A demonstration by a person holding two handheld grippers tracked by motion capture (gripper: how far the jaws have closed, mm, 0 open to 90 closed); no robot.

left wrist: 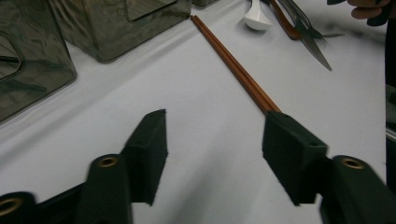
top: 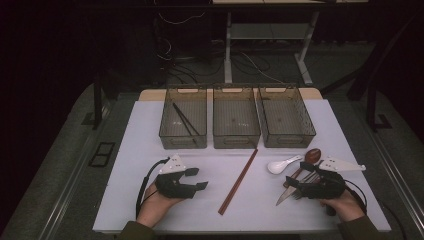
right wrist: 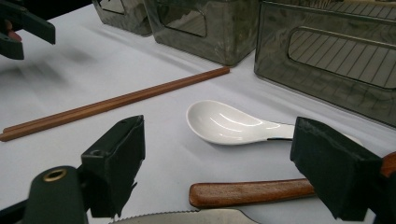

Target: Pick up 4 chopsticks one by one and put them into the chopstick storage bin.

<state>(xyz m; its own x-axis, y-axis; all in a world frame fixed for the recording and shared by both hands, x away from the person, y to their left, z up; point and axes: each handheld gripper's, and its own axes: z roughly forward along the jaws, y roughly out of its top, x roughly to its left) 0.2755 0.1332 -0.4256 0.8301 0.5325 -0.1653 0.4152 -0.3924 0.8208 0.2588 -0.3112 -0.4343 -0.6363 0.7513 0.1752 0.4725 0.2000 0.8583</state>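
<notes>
A pair of brown chopsticks (top: 239, 181) lies diagonally mid-table. My left gripper (top: 197, 178) hovers open to its left; in the left gripper view the chopsticks (left wrist: 233, 65) end by the right jaw of this gripper (left wrist: 215, 140). At the right lie a white spoon (top: 282, 165), a wooden spoon (top: 312, 156) and a knife (top: 286, 196). My right gripper (top: 295, 182) stands open over them. In the right gripper view the white spoon (right wrist: 229, 123) and a wooden handle (right wrist: 247, 193) lie between the wide jaws of the gripper (right wrist: 219, 154), with nothing held.
Three translucent grey bins stand in a row at the back: left (top: 183, 141), middle (top: 236, 141), right (top: 290, 140). Black chopsticks (top: 185, 119) lie in the left bin. The white table (top: 150, 130) has bare room at the left and front.
</notes>
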